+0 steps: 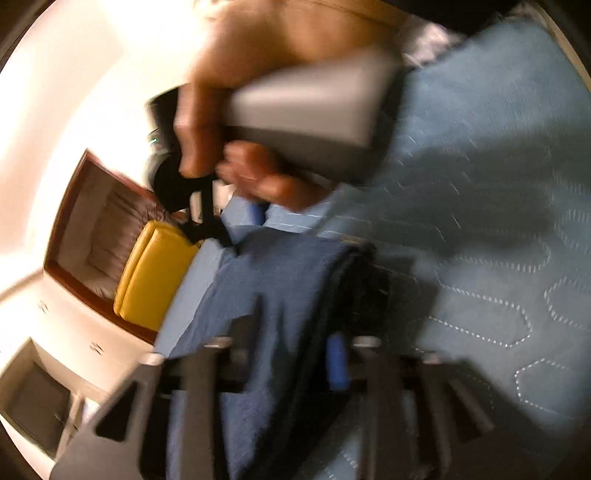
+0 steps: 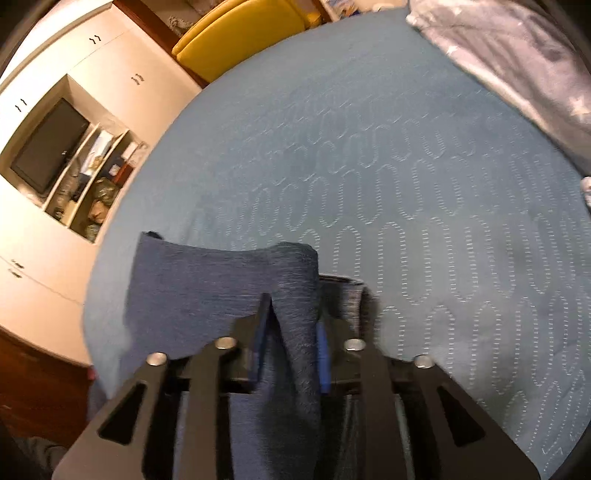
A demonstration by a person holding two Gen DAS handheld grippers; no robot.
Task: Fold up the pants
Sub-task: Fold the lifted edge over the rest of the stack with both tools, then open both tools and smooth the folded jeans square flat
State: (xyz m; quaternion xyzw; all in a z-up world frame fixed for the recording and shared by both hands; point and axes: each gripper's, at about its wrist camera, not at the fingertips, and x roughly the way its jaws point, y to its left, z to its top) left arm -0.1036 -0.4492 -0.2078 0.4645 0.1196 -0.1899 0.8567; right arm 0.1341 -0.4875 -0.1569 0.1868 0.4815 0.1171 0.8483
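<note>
Dark blue pants (image 1: 280,288) lie folded on a light blue quilted bedspread (image 1: 498,258). My left gripper (image 1: 295,332) stands open over them, and cloth runs loosely between its spread fingers. In the right wrist view the pants (image 2: 207,288) lie near the bedspread's (image 2: 369,147) left edge. A raised ridge of cloth stands between the fingers of my right gripper (image 2: 291,328), whose jaws are partly apart. A hand (image 1: 221,122) holding that right gripper (image 1: 232,221) shows blurred at the top of the left wrist view, at the far end of the pants.
A yellow cushioned seat (image 2: 243,33) stands beside the bed, also seen in the left wrist view (image 1: 155,273). White cabinets with a dark screen (image 2: 48,147) and cluttered shelves line the left. A grey star-patterned blanket (image 2: 517,62) lies at the bed's far right.
</note>
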